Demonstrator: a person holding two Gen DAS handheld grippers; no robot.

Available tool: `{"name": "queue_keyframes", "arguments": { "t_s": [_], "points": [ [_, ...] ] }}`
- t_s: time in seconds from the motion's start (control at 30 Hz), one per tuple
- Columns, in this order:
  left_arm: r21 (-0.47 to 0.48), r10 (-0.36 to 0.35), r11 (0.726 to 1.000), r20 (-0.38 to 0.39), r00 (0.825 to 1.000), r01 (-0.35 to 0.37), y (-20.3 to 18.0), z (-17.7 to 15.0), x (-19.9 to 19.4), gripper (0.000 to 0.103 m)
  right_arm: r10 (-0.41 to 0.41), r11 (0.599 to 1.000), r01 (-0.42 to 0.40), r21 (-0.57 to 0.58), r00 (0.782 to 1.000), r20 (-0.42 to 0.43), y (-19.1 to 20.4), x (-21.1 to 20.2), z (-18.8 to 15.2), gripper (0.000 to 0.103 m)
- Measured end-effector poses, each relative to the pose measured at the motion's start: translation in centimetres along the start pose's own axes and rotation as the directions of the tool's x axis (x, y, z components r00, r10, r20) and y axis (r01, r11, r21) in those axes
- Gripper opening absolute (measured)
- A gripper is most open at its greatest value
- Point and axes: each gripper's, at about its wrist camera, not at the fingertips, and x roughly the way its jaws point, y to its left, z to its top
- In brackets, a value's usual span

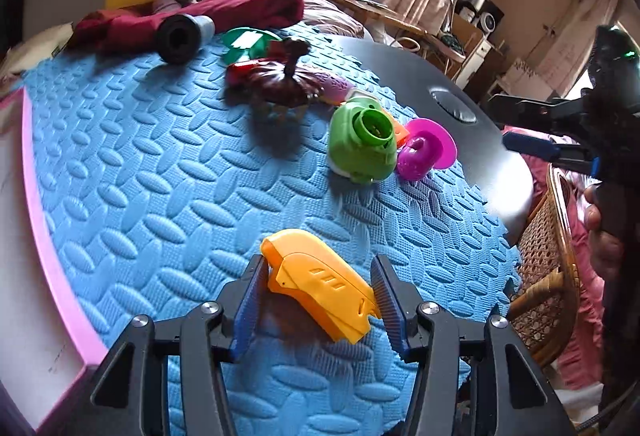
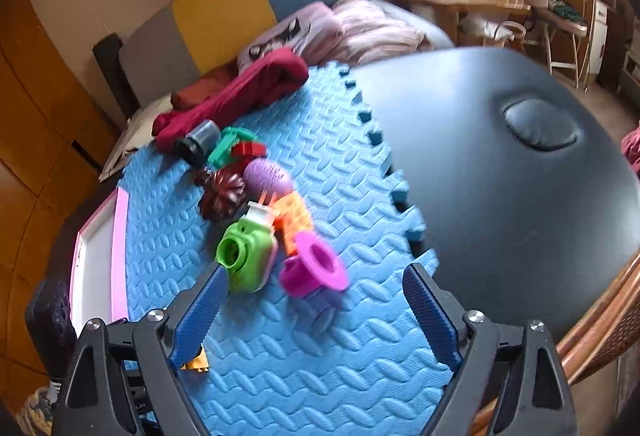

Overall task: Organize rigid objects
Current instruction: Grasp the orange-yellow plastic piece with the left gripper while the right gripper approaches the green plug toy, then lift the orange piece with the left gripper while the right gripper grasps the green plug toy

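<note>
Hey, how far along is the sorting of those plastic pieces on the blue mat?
Done: several pieces already sit in a loose row, from the black cylinder to the green piece and magenta spool.
In hand: the left tool brackets the yellow piece, its pads close against it.
Left: placing that piece. The right tool is open and empty.

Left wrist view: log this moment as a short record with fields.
surface: blue foam mat
left gripper: straddles the yellow plastic piece, pads touching or nearly so
right gripper: open, empty, above the mat
row of toys: green piece beside magenta spool
far end: black cylinder by red cloth
</note>
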Motion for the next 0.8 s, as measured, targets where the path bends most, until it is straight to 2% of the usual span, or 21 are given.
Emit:
{"name": "queue_keyframes", "arguments": {
  "t_s": [0.1,0.17,0.2,0.33,0.5,0.6,0.7,0.8],
  "points": [
    [0.002,0.014,1.0,0.013,1.0,-0.014,-0.1,-0.4,-0.2,0.054,0.03,0.997,-0.027,0.07,0.999,-0.037,-0.1,0.5,0.2,0.079],
    [-0.008,0.011,1.0,0.019,1.0,-0.011,0.1,-0.6,-0.3,0.054,0.098,0.979,-0.084,0.186,0.993,-0.067,-1.0,1.1,0.2,0.061],
    [-0.009,0.011,1.0,0.02,1.0,-0.011,-0.1,-0.4,-0.2,0.054,0.13,0.968,-0.108,0.228,0.988,-0.084,-1.2,1.5,0.0,0.057],
    [-0.016,0.012,1.0,0.03,0.999,-0.012,0.0,-0.4,-0.4,0.054,0.097,0.959,-0.068,0.274,0.991,-0.097,-0.7,2.7,-0.1,0.048],
    [-0.018,0.018,1.0,0.034,0.999,-0.018,-0.1,-0.4,-0.5,0.055,0.064,0.952,-0.023,0.307,0.99,-0.125,0.0,4.2,-0.2,0.046],
    [-0.018,0.017,1.0,0.037,0.999,-0.016,-0.1,-0.4,-0.5,0.055,0.045,0.977,-0.023,0.211,0.994,-0.101,2.1,3.0,-0.1,0.047],
    [-0.003,0.029,1.0,0.044,0.999,-0.029,-0.3,-0.4,-0.5,0.055,0.086,0.991,-0.075,0.108,0.991,-0.104,4.4,3.2,0.4,0.048],
    [0.005,0.034,0.999,0.049,0.998,-0.035,-0.4,-0.5,-0.5,0.055,0.033,0.998,-0.028,0.052,0.994,-0.108,5.8,5.1,0.9,0.052]
  ]
}}
